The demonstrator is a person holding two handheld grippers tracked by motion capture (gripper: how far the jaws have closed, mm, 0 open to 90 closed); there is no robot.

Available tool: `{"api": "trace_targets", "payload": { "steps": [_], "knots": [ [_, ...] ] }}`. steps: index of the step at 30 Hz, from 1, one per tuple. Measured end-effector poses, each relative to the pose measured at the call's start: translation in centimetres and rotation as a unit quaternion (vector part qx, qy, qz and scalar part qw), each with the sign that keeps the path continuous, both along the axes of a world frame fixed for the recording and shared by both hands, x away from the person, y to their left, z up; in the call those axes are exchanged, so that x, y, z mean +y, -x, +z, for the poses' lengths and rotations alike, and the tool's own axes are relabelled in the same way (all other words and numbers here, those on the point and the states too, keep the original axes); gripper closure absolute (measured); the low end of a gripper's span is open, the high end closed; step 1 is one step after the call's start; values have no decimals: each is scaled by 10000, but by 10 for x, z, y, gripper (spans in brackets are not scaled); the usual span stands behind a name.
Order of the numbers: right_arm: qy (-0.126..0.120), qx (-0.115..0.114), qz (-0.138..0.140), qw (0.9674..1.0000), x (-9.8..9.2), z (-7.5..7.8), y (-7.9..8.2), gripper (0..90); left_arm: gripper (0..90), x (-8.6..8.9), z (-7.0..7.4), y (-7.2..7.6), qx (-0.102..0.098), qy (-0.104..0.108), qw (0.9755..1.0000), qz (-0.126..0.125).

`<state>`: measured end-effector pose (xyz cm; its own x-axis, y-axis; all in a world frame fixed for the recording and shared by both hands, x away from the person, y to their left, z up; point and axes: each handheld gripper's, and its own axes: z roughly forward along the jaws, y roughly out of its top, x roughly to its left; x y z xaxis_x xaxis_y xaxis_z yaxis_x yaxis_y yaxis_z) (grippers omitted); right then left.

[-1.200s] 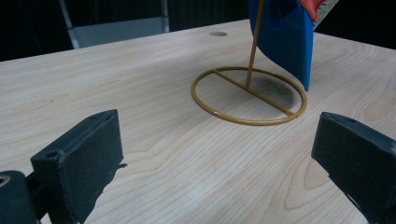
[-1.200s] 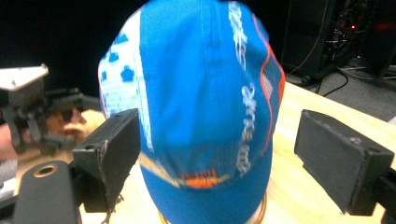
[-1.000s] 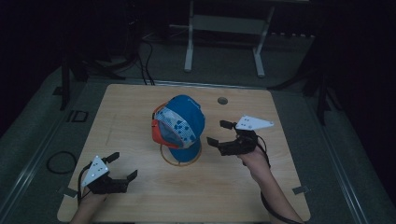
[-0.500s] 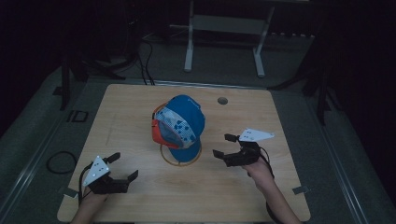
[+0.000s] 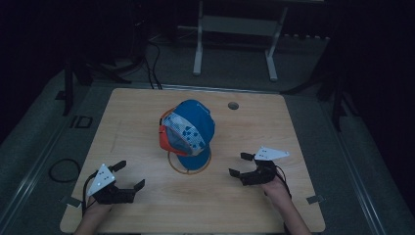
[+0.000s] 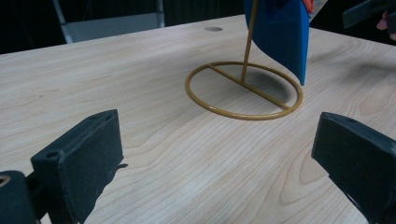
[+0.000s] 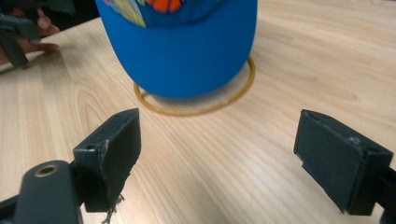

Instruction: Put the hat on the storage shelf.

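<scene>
**Blue cap on its wire stand, both grippers standing off**

Blue fabric marks the target: the cap sits on a thin brass-coloured stand at the middle of the wooden table, its brim hanging down over the stand's ring base. Your left gripper rests near the front left corner, jaws spread wide and holding nothing; your right gripper lies just right of the ring, jaws likewise spread and empty. In the left gripper view, the upright rod rises from a crossbar inside the ring; the brim's edge hangs close beside it. In the right gripper view, the brim faces you squarely and covers most of the ring.

Judged from this layout, the likely step is to take the cap off its stand. Close one gripper on the stiff brim, not the soft crown, and lift straight up along the rod. The stand looks light, so expect it to tip; steady its ring with your free gripper.
</scene>
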<state>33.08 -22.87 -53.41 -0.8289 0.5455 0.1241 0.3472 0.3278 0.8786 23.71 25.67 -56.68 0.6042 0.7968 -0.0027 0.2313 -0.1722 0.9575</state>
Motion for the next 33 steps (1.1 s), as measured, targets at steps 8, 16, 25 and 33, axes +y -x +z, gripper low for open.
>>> {"api": "trace_targets", "payload": {
  "steps": [8,16,25,33],
  "knots": [
    [290,231,-15,9993,-11,-24,7,149,24,1,-1,0,31,20,10000,36],
    [387,177,-97,9990,-20,-25,13,149,24,3,-1,0,23,23,10000,36],
    [621,-45,-375,9974,-46,-28,9,148,24,3,-1,1,29,29,10000,27],
    [732,-55,-724,9947,-72,-28,7,147,24,5,-2,1,31,57,10000,36]
  ]
}}
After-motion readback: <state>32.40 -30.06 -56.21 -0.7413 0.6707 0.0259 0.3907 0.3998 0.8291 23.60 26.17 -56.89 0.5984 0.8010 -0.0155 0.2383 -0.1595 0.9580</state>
